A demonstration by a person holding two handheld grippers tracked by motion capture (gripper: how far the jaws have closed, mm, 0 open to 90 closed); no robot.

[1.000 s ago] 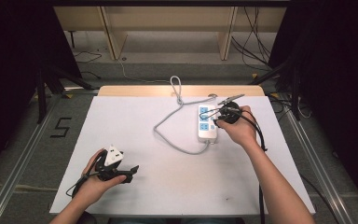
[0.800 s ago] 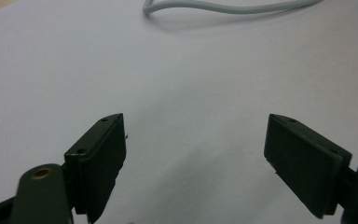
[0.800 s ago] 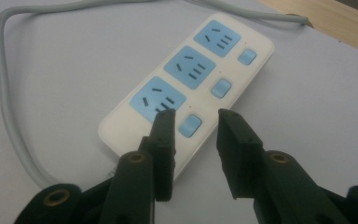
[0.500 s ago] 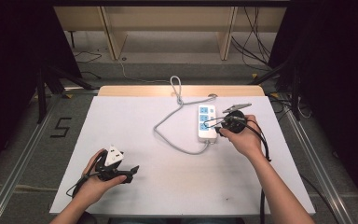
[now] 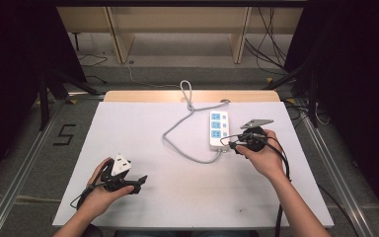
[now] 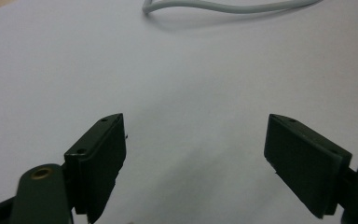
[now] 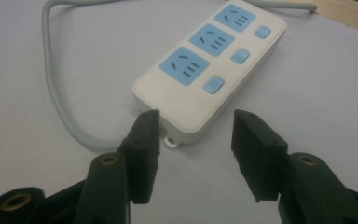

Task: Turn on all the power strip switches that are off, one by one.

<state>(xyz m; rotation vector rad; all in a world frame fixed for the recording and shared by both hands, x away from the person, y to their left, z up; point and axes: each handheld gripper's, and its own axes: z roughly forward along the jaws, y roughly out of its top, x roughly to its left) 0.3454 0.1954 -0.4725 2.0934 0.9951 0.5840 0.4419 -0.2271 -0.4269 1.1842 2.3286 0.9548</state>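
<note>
A white power strip with three blue sockets lies at the table's middle right. Its grey cable loops left and runs off the far edge. My right gripper sits just right of the strip's near end, pointing at it. In the right gripper view the strip lies just beyond my right gripper, which stands open with nothing between the jaws. My left gripper rests near the front left of the table. It also stands open over bare table, with the cable far ahead.
The white table top has a wooden strip along its far edge. Shelving and loose cables stand on the floor beyond. A metal rail runs along the right side. The right gripper's black cable trails beside the forearm.
My right gripper has drawn back toward the person, from beside the strip's middle to its near end. The left hand and gripper have stayed put.
</note>
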